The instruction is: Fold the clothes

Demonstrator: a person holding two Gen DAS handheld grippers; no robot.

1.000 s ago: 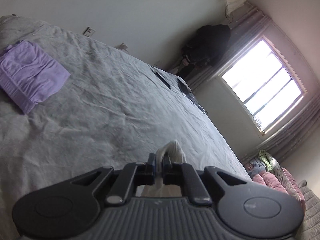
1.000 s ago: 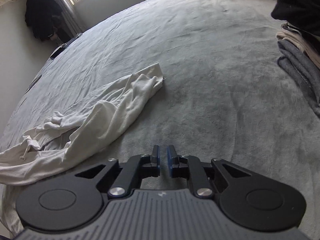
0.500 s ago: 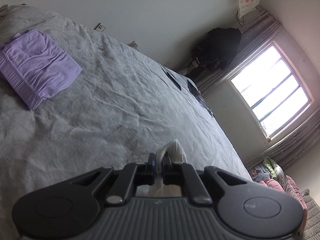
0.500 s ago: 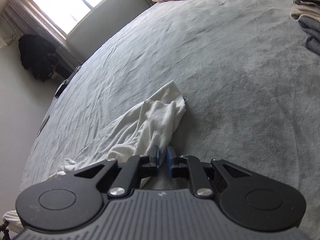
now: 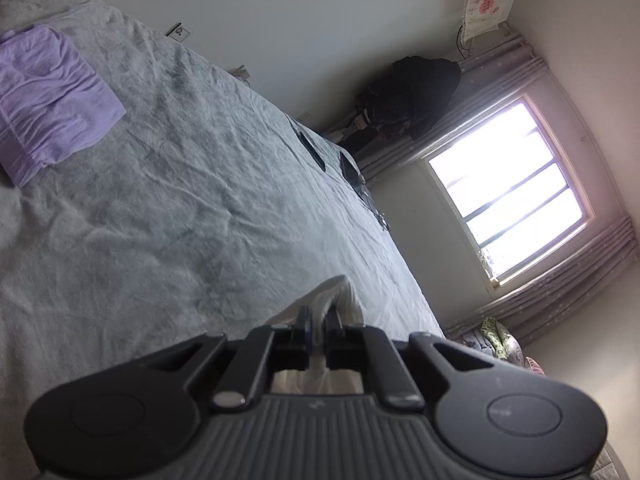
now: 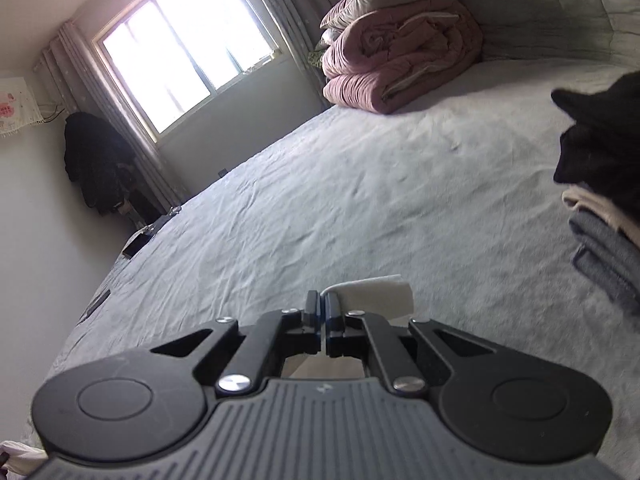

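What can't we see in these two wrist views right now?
- White garment: in the left wrist view the left hand-held gripper, shut on it, hides all but a bunch.
- Same garment, right wrist view: only a corner shows past the right hand-held gripper; its jaws have just closed on it.
- Clothes stack: cut by the right edge.
- Dark flat items at the bed's far edge: too small.
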